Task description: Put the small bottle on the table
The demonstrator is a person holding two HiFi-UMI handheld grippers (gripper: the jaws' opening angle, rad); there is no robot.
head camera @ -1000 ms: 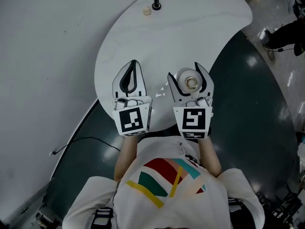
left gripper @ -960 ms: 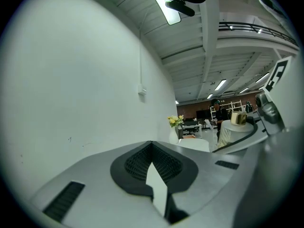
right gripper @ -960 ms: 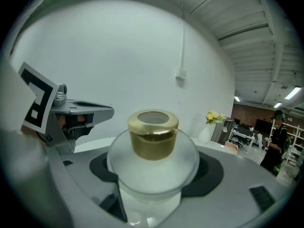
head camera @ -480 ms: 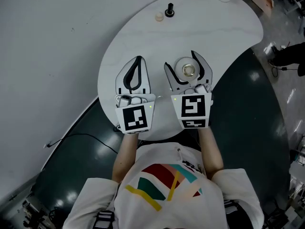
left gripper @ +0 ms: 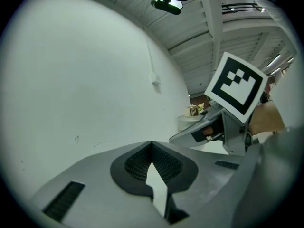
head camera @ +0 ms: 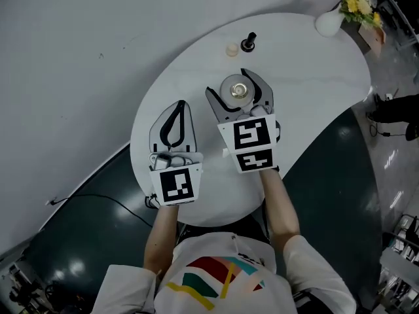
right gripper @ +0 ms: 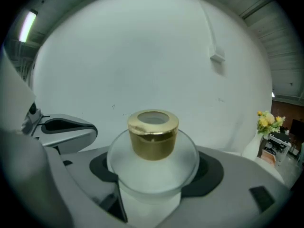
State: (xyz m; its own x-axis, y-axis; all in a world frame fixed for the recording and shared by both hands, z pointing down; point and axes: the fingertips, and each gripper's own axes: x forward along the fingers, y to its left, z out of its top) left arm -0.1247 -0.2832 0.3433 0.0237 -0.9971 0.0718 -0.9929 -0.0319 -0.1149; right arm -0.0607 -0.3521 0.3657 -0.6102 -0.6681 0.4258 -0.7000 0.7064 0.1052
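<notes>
Hold the small bottle (head camera: 237,91) upright, pinched in the right tool (head camera: 230,87) over the table (head camera: 308,64). Lower straight to a bare spot, then spread slowly. Leave the left tool (head camera: 178,106), pressed together and empty, aside

No words, brand names or numbers can be read anywhere. The only printed signs are black-and-white square patterns. One is on the marker cube (head camera: 173,185) of the left tongs (head camera: 175,106), near the person. The other is on the marker cube (head camera: 252,144) of the right tongs (head camera: 230,84), farther out over the bench (head camera: 314,70). The shirt (head camera: 216,273) carries coloured stripes without letters. The small bottle (head camera: 237,91) has a plain gold cap (right gripper: 153,133).
</notes>
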